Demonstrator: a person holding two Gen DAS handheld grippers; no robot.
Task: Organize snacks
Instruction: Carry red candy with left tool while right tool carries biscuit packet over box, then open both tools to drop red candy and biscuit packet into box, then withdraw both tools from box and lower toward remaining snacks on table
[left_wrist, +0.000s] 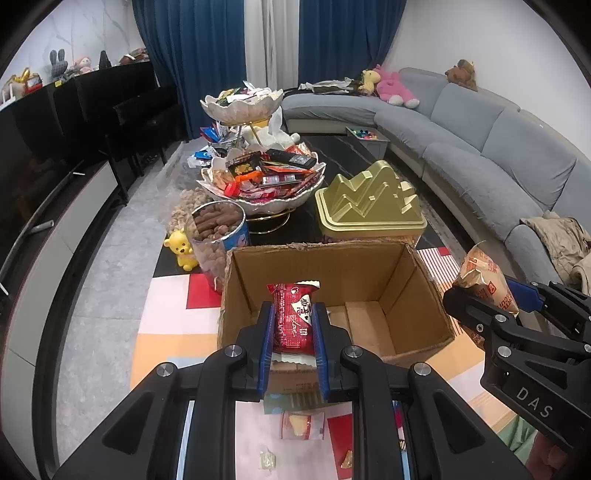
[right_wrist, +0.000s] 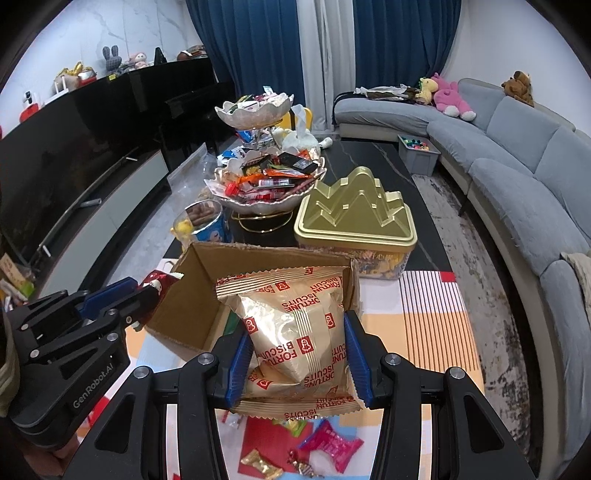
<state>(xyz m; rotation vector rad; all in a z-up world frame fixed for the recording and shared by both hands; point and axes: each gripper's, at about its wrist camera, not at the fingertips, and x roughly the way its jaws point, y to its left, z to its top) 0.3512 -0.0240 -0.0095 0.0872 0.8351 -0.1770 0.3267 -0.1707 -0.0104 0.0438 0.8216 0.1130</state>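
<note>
left gripper (left_wrist: 293, 325) clamped on red snack packet (left_wrist: 293, 317) – held over cardboard box (left_wrist: 413, 280) near wall | right gripper (right_wrist: 297, 354) pinching gold Fortune Biscuits bag (right_wrist: 291, 328) – just beside the box's right side | box open, on patterned mat (right_wrist: 424, 325) | gold tin (right_wrist: 354, 218), tiered snack bowl (right_wrist: 266, 184) behind

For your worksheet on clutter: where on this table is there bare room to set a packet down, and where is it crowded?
Free: the cardboard box floor, and dark tabletop between gold tin and grey bin. Crowded: around the tiered snack bowls and chocolate tub.
</note>
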